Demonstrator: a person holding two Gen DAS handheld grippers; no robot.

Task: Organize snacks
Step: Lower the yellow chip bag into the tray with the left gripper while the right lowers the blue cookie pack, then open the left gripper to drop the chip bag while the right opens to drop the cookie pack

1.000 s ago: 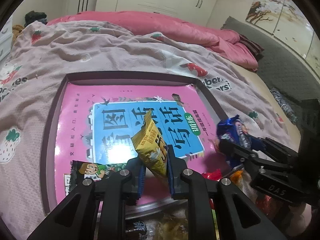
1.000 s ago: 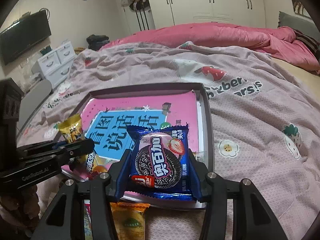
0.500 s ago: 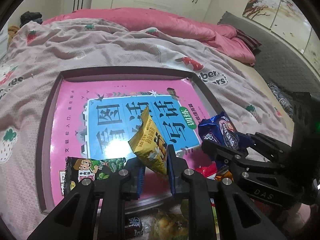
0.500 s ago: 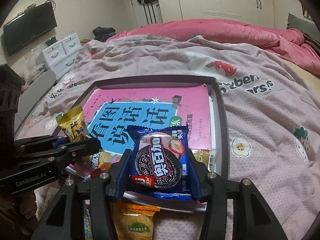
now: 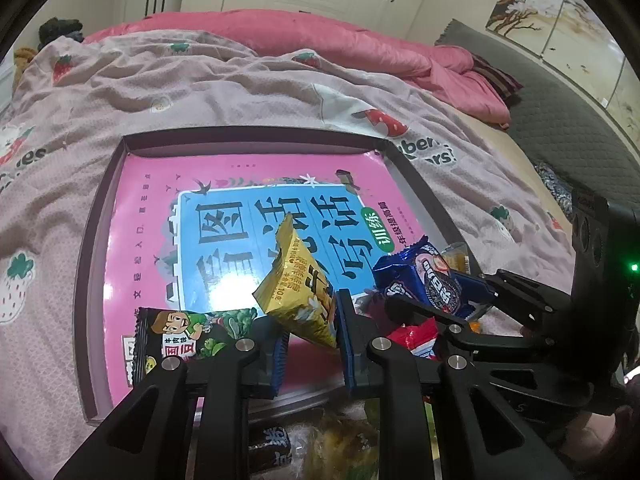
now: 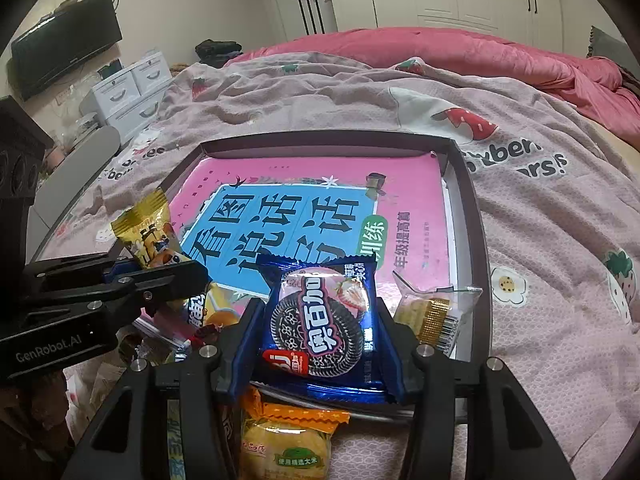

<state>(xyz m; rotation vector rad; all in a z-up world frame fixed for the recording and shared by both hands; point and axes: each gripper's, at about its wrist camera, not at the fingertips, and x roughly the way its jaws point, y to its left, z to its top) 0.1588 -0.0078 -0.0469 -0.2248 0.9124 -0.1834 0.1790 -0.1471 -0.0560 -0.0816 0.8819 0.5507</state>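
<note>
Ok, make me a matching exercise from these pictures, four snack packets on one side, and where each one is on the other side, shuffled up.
Things:
1. yellow packet
2. blue cookie packet
3. dark cartoon packet
4. clear cracker packet

Places:
A. lying in the tray's near left corner
B. between the right gripper's pads
C. lying in the tray by its right wall
D. between the left gripper's pads

Pairs: 1-D, 2-B, 3-A, 4-C

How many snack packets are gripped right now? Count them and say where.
2. The yellow packet is in the left gripper; the blue cookie packet is in the right gripper. None hidden.
</note>
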